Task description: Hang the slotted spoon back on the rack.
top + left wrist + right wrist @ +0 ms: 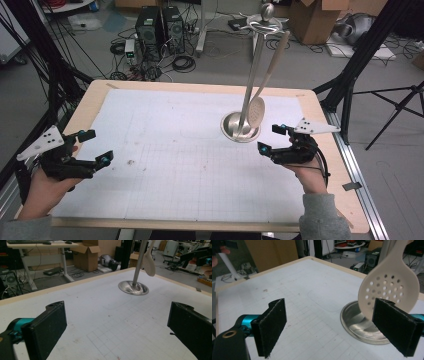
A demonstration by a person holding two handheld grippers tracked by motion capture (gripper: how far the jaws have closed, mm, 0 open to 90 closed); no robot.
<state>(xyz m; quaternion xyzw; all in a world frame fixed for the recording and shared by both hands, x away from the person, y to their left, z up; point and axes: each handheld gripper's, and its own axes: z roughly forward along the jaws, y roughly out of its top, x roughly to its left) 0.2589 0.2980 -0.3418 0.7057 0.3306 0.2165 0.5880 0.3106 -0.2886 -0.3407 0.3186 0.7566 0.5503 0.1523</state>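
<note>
text: none legible | labels: none | numbers: none | surfaces checked: all three views

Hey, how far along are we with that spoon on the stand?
Nothing looks done yet: the slotted spoon hangs on the stand. The right gripper is open beside the spoon's head, not touching it. The left gripper is open, far off. Grasping and moving the spoon remain.

Both grippers' fingers (47, 327) wide apart
</note>
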